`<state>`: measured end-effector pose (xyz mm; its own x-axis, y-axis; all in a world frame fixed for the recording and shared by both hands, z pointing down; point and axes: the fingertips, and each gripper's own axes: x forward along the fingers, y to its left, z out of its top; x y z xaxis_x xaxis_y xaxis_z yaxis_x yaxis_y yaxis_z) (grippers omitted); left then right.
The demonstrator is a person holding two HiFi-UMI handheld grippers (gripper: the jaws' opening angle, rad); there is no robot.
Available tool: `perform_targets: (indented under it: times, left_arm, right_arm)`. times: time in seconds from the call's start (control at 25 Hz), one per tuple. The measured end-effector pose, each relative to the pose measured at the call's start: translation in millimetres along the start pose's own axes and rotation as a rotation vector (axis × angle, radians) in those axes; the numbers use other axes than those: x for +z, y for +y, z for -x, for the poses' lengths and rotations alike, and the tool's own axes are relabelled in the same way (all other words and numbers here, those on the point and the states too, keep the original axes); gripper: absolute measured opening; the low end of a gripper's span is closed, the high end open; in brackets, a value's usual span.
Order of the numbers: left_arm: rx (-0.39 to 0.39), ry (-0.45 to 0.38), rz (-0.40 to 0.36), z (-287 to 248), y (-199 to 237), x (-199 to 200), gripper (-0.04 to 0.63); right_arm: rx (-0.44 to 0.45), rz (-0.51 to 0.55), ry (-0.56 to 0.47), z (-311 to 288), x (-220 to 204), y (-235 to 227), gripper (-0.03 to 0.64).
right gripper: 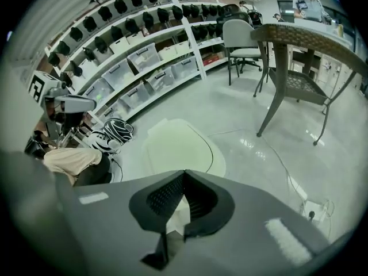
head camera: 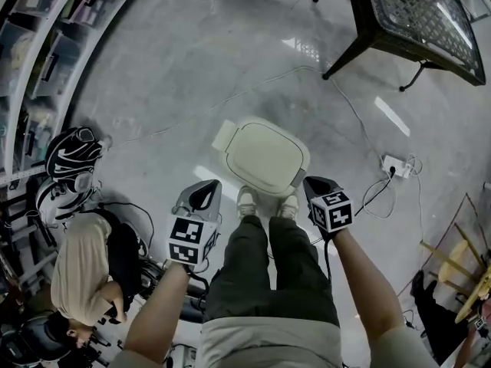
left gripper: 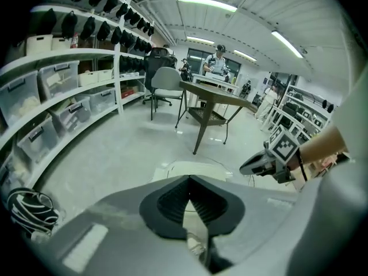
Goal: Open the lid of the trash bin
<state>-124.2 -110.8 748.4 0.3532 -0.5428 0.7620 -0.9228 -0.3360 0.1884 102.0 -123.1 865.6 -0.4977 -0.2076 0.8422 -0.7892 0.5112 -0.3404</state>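
I am seeing the trash bin lid (head camera: 265,156) showing pale cream against the glossy grey floor (head camera: 192,67). The cubes on the left gripper (head camera: 205,192) and right gripper (head camera: 316,184) are wearing black-and-white square markers. The jaws are showing ribbed black inside grey housings. A helmet (head camera: 70,156) is displaying black-and-white stripes, and the mesh table (head camera: 414,10) is looking black.

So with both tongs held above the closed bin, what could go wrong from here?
The left tongs and right tongs are both shut and empty; unless opened, they may slide off the closed top of the pale rounded plastic trash bin.
The bin stands free on the glossy grey floor by the person's pale shoes, so lifting could drag it.
A white power strip and cable lie just right of it: a snag hazard.
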Motion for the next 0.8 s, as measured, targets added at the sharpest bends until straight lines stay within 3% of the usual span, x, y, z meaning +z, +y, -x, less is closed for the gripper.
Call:
perform_targets:
  times: [0.4, 0.68, 0.8]
  left_arm:
    - [0.022, 0.064, 0.046, -21.3, 23.7, -67.0, 0.002]
    - [0.046, 0.069, 0.085, -9.6, 37.5, -83.6, 0.003]
    - [0.067, 0.064, 0.103, 3.3, 45.2, -81.6, 0.002]
  right_arm:
    - [-0.012, -0.002, 0.13, -65.2, -53.3, -18.0, 0.003]
    - [-0.046, 0.008, 0.143, -69.2, -58.9, -22.5, 0.005]
    - [-0.058, -0.05, 0.142, -65.5, -53.3, -21.4, 0.003]
